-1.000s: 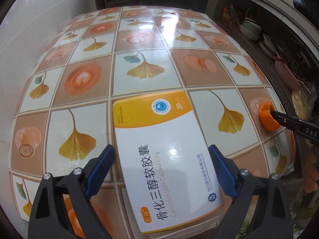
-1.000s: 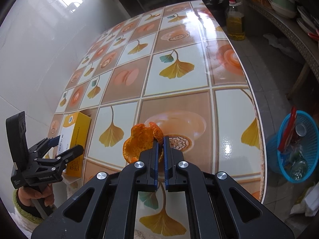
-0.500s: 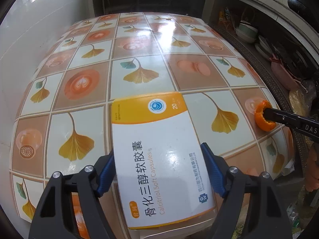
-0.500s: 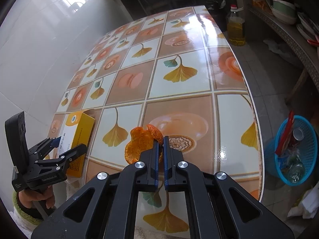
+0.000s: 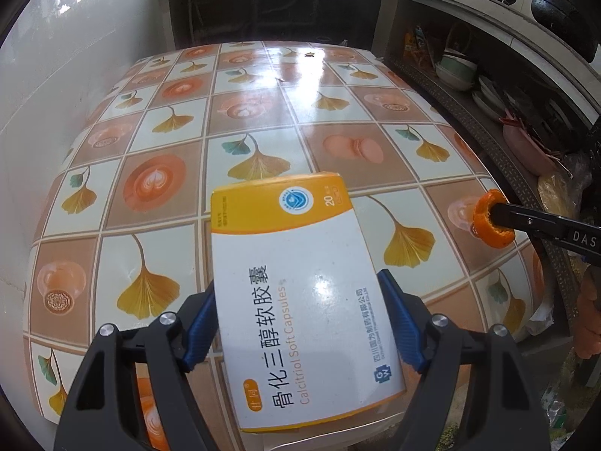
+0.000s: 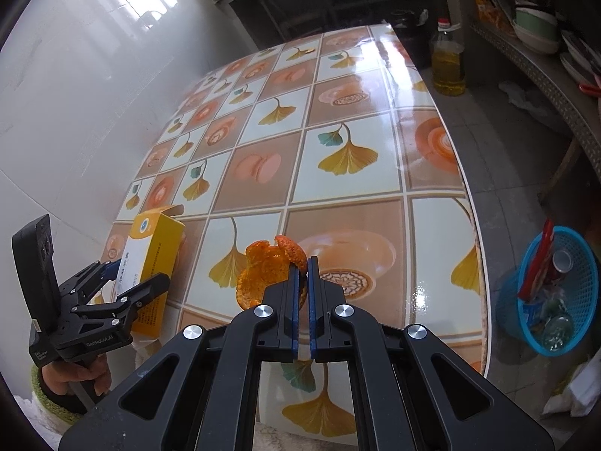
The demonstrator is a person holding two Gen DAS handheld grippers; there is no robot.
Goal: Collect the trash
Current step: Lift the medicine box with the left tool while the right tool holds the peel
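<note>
Left gripper (image 5: 300,323) is clamping the medicine box (image 5: 300,293) across its width, blue pads pressing both long sides; its jaws have just been closing in, with the box between them; the box is tilting up off the table (image 5: 263,112), far end raised, one end flap hanging open in the right wrist view.

Right gripper (image 6: 303,274) is pressed almost together, pinching a curl of orange peel (image 6: 263,267) by one edge; the peel is hanging just above the table near its right-hand edge; most of the peel is sticking out to the left of the jaws.

Blue basket (image 6: 548,293) is standing on the floor beside the table, already holding a can and other scraps; likely the bin for both items.

Handling, as judged: the box is looking like light cardboard, probably empty or nearly so; glossy faces, so possibly slippery; walls likely to buckle under a hard squeeze; gripping across the width near the middle seems sound, since the edges are giving stiffness; the open flap may catch on the basket rim.

The peel is looking soft, light and limp; possibly damp and liable to tear or slip from a thin pinch; a deeper bite on the thicker curl would be holding better; it may be clinging to the pads on release.
</note>
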